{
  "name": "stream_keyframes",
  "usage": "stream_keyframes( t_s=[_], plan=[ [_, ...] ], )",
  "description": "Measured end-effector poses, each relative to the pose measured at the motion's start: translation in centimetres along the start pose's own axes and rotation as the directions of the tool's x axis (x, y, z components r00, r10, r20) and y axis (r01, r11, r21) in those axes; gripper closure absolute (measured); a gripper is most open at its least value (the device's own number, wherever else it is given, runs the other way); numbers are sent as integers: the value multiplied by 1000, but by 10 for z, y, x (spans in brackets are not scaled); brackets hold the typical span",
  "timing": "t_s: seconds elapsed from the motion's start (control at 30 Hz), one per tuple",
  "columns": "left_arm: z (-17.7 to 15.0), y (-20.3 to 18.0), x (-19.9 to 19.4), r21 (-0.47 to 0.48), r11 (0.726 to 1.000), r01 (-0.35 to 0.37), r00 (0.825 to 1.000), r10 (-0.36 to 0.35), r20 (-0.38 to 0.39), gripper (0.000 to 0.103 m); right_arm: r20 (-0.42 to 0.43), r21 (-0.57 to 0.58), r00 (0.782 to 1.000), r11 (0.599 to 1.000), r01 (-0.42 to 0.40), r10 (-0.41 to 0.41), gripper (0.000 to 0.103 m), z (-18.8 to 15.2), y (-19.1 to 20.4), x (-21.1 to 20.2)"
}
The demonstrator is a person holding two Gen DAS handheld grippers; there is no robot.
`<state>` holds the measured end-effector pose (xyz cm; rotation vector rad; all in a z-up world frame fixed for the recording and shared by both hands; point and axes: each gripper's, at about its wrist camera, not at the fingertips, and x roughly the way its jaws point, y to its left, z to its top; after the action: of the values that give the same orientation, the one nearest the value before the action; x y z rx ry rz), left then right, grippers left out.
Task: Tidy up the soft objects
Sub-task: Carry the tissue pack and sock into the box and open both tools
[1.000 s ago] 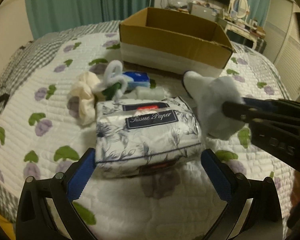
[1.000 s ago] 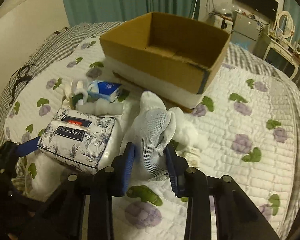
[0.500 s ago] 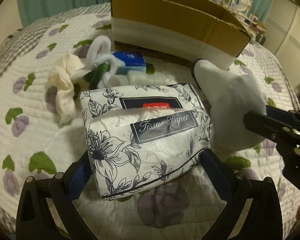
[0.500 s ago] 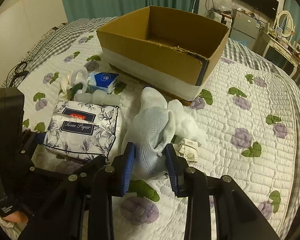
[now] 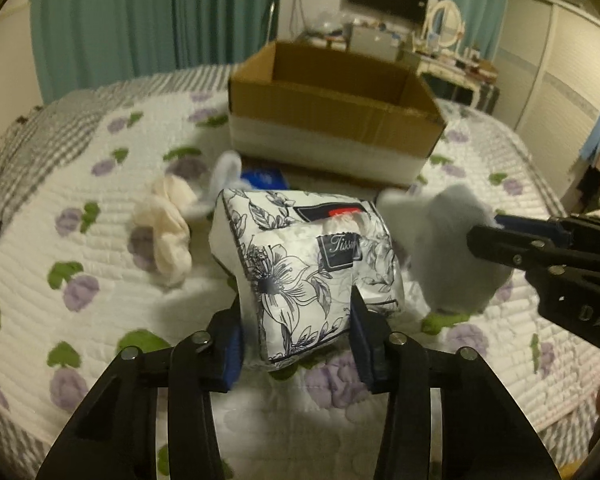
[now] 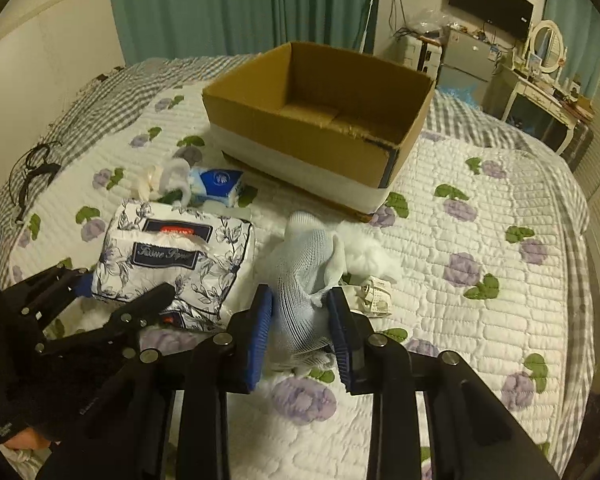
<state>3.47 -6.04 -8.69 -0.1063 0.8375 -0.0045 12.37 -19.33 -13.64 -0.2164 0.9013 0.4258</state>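
My left gripper point(image 5: 296, 344) is shut on a floral tissue paper pack point(image 5: 312, 264) and holds it tilted above the quilt; the pack also shows in the right wrist view point(image 6: 176, 260). My right gripper point(image 6: 300, 332) is shut on a pale blue mesh sock point(image 6: 304, 272), which appears as a grey-white bundle point(image 5: 448, 248) in the left wrist view. An open cardboard box point(image 6: 320, 120) stands behind them on the bed point(image 6: 480, 240); it also shows in the left wrist view point(image 5: 332, 108).
A cream scrunchie point(image 5: 168, 228), a white fuzzy loop point(image 6: 176, 180) and a small blue tissue packet point(image 6: 216, 184) lie left of the box. White fluff point(image 6: 368, 256) and a paper tag point(image 6: 376, 292) lie by the sock. A black cable point(image 6: 36, 168) lies far left.
My left gripper has closed on the tissue pack and lifted and tilted it. My right gripper still holds the sock in about the same place.
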Motion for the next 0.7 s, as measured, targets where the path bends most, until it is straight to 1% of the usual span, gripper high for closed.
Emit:
stream_keyframes(
  t_s=[0.13,0.27,0.4,0.5,0.57,0.7],
  plan=[
    [11,5,-26,7,1000,18,998,-18,53,60,30,-23,999,999,33,-32,83,1,9,-20],
    [24,11,-49,12,1000,26,994,-27,105,60,83,-21,996,999,45,-43,84,3,12,-42],
    [43,11,-74,48,998,34,984,-41,173,60,153,-7,987,998,57,-55,84,14,12,-69],
    [61,10,-86,75,996,44,977,-59,205,60,206,-1,976,997,72,-70,84,27,11,-88],
    [75,8,-93,97,995,39,970,-62,236,60,242,10,967,997,74,-74,84,39,8,-100],
    [105,7,-97,128,991,42,957,-77,279,60,311,18,946,996,87,-88,84,65,3,-119]
  ],
)
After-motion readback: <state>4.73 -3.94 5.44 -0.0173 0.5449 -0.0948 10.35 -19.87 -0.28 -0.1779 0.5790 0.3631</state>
